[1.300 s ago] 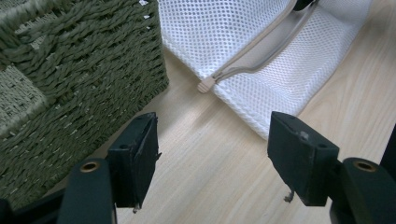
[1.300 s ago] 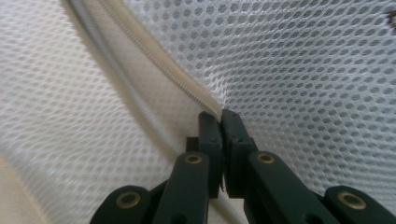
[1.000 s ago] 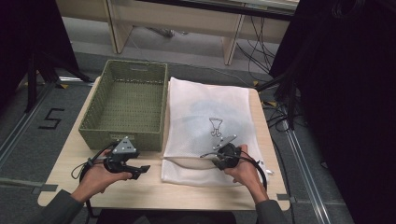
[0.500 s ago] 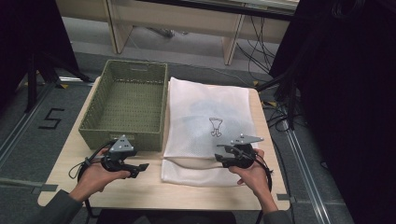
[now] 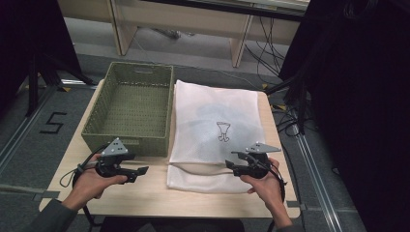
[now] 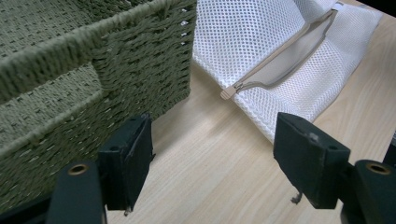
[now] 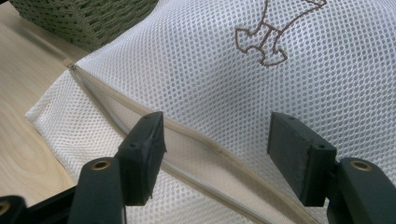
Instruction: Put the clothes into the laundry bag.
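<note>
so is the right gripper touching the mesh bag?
Apart. The right gripper view shows the right gripper with jaws standing open, having just been opening, over the mesh bag; the zipper runs uninterrupted between them, with neither pad pressing on the mesh.

Basket (image 5: 129, 110) at bench (image 5: 145, 191) left, mesh bag (image 5: 217, 130) just beside it at right, both on bench.

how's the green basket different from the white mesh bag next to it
The green basket is a stiff woven box with upright walls and nothing visible inside; the white mesh bag lies flat and limp. The basket is plain olive, while the bag bears a small brown emblem and a beige zipper that gapes open along its near edge. The bag looks slightly longer. Both rest side by side on the wooden table.
</note>
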### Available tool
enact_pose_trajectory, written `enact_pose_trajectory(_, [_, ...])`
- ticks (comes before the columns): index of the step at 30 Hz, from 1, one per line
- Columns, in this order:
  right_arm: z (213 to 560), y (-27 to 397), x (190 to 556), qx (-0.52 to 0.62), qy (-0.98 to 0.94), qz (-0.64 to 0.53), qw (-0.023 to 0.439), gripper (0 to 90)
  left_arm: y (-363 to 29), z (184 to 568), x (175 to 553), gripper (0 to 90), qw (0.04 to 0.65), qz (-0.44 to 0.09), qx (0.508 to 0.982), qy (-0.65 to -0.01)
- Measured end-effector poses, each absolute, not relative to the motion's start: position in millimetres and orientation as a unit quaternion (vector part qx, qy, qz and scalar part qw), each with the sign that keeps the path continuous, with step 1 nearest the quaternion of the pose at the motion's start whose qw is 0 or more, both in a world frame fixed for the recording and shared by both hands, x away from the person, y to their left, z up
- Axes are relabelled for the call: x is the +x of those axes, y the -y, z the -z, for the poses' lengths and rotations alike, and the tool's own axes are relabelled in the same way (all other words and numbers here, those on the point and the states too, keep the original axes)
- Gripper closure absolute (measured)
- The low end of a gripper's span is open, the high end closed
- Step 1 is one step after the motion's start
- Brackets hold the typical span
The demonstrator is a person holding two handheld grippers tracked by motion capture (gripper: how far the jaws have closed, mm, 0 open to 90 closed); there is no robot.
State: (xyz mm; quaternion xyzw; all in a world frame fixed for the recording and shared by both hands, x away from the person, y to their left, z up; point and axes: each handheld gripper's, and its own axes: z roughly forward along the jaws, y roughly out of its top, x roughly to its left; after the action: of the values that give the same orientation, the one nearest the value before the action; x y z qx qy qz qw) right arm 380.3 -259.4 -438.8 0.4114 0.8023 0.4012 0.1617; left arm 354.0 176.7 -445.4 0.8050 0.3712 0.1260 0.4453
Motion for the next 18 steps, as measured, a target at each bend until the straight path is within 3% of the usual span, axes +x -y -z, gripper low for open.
enact_pose_trajectory(18, [442, 262, 367, 0.416, -0.803, -0.402, 0.146, 34.4, -189, 445, 346, 25.1, 0.449, -0.138, 0.801, -0.372])
